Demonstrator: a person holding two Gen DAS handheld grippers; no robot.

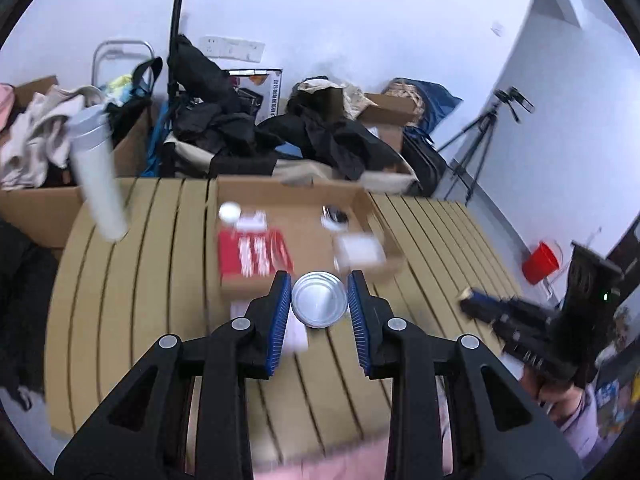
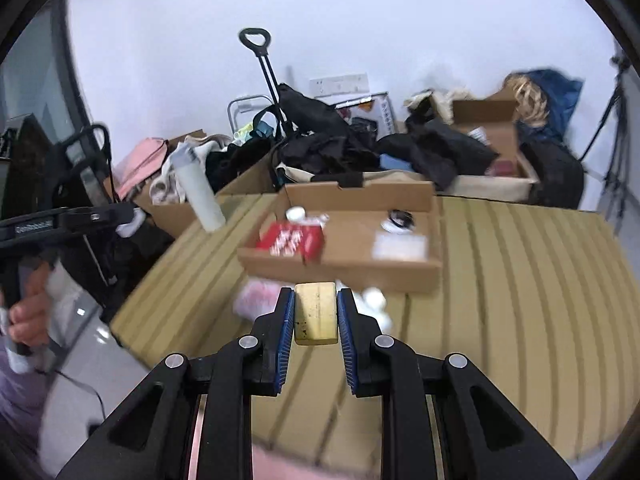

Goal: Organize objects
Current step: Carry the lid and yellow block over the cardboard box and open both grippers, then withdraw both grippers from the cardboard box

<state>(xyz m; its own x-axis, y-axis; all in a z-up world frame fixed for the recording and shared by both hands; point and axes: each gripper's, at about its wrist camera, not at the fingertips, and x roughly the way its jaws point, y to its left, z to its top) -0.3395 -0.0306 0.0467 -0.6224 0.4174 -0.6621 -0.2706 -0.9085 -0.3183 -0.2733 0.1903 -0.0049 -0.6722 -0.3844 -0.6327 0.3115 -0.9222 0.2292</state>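
My left gripper is shut on a round silver tin, held above the slatted table near the front edge of a shallow cardboard tray. The tray holds a red packet, a white cap, a dark round item and a white packet. My right gripper is shut on a flat gold block, just in front of the same tray. The right gripper also shows in the left wrist view.
A white cylinder bottle stands at the table's back left. Pink and white small items lie on the table before the tray. Boxes of clothes, a black trolley, a tripod and a red bucket surround the table.
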